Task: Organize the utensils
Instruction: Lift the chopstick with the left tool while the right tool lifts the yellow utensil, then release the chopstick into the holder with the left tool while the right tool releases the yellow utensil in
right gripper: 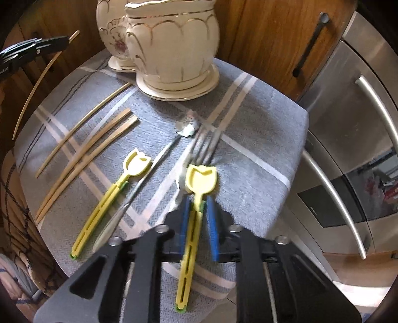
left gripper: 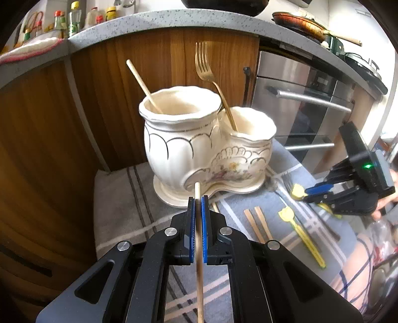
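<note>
Left gripper [left gripper: 198, 198] clamped on a chopstick [left gripper: 199, 248], aimed at the ceramic holder [left gripper: 174, 149] for dropping in; right gripper [right gripper: 199, 206] narrowed around a yellow clip [right gripper: 192, 218], contact unclear.

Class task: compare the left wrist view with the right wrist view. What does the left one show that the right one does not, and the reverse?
Only the left wrist view shows the tops of the ceramic holder, with a gold fork in one pot and a wooden chopstick in the other, plus the countertop bottles.

Only the right wrist view shows the metal knife and metal fork on the cloth.

Both show the holder, the cloth, loose chopsticks, yellow tulip utensils and the oven.
</note>
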`<state>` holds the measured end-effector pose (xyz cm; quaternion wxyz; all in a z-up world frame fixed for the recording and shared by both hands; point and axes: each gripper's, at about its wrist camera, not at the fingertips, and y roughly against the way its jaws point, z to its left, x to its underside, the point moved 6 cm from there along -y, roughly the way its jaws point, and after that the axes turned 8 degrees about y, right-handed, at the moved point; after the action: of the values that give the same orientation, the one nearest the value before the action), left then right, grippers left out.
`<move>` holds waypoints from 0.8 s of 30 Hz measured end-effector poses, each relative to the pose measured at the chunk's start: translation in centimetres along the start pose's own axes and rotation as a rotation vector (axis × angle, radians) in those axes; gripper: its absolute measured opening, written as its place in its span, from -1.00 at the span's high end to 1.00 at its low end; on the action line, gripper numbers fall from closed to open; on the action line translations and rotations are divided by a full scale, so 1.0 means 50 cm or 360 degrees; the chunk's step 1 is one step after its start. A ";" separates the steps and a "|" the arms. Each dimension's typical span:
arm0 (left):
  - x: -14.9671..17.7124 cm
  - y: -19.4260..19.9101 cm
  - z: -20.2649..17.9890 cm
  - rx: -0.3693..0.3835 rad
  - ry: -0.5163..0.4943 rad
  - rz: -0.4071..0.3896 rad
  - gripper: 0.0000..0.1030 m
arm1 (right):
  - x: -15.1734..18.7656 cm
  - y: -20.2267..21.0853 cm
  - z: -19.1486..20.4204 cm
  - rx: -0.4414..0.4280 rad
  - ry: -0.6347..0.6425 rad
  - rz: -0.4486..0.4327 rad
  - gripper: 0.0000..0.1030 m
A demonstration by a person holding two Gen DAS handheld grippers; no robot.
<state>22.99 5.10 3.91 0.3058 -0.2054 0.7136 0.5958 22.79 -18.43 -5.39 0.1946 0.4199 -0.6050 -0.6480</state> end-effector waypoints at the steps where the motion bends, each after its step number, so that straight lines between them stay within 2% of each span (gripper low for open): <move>1: -0.004 0.005 -0.001 -0.0001 -0.0002 -0.0009 0.90 | 0.000 0.000 0.000 0.0001 0.0010 0.0001 0.81; 3: -0.013 0.016 -0.001 -0.0004 -0.0006 -0.0032 0.90 | 0.001 0.004 0.001 -0.0005 0.0010 -0.0008 0.81; 7: -0.037 0.039 0.000 -0.0006 -0.0007 -0.0088 0.90 | -0.018 0.050 -0.008 0.0009 -0.0037 -0.0153 0.81; 13: -0.094 0.082 -0.006 0.0018 0.0006 -0.0240 0.90 | -0.100 0.185 -0.016 -0.0050 -0.0132 -0.0546 0.81; 19: -0.173 0.108 -0.018 0.0076 0.0032 -0.0396 0.90 | -0.182 0.271 -0.043 -0.0098 -0.0257 -0.0911 0.81; 24: -0.248 0.109 -0.019 0.0033 0.0053 -0.0513 0.90 | -0.242 0.281 -0.069 -0.0122 -0.0325 -0.1062 0.81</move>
<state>28.25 4.41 16.41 0.3877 -0.3239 0.6825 0.5282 28.83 -14.09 11.93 -0.0738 0.5199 -0.4261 -0.7367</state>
